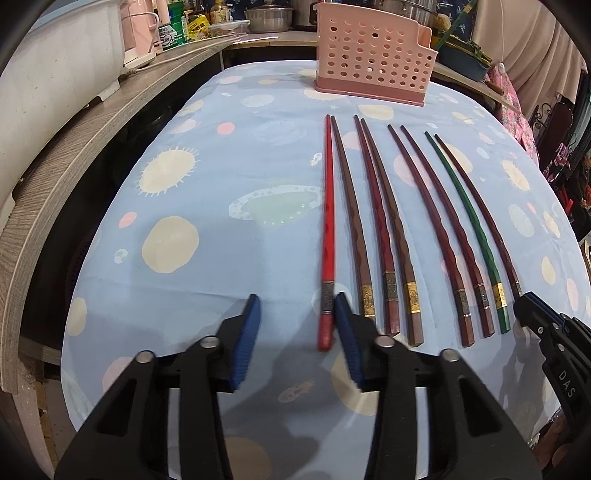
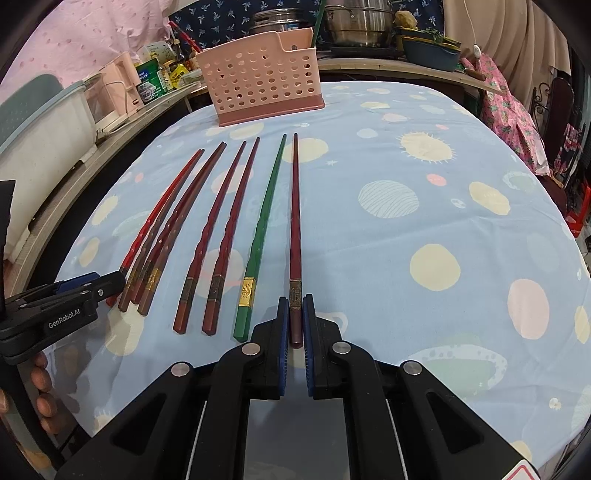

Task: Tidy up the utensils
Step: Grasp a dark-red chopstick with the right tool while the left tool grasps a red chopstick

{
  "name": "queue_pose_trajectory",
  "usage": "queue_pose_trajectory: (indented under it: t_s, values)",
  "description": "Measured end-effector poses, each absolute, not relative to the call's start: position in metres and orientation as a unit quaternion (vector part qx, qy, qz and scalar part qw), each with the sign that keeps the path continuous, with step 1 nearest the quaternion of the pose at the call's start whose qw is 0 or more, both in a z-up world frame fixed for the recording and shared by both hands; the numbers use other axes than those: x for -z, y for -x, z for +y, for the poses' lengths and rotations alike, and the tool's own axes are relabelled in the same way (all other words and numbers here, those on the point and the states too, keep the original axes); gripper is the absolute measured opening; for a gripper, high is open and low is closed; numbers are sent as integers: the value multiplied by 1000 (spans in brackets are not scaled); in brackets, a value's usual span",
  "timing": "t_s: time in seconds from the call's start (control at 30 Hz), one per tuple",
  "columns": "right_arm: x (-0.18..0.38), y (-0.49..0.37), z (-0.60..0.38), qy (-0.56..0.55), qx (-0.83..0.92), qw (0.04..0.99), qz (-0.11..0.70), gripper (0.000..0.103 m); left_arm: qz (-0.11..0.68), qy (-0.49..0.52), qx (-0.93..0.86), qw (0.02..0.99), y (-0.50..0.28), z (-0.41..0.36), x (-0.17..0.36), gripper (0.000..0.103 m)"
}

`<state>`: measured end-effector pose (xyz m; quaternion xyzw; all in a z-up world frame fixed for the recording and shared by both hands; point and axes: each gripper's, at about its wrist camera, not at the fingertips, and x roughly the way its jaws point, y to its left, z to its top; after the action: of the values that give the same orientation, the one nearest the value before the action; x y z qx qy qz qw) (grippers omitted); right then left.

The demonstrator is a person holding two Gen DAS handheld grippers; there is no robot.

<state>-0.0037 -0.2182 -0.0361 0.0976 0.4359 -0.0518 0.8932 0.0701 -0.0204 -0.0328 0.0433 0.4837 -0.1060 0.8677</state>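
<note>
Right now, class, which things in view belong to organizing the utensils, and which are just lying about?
Belong to the job:
chopsticks
pink holder
left gripper
right gripper

Lying about:
steel pots
bottles and jars
white tub

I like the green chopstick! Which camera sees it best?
The right wrist view: the green chopstick lies near the middle, uncovered from tip to butt, gold band clear. The left wrist view shows it whole too, but off to the side and more bent.
</note>
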Motion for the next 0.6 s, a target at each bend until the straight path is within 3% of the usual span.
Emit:
queue_pose_trajectory:
  t_s: [0.17, 0.6]
  values:
    - [36, 4, -218, -97, 51, 893, 436, 7, 487, -36, 112, 866, -72, -18, 32, 10]
    - [11, 10, -221, -99, 48, 904, 413, 7, 483, -14, 121, 867, -68, -9, 17, 7]
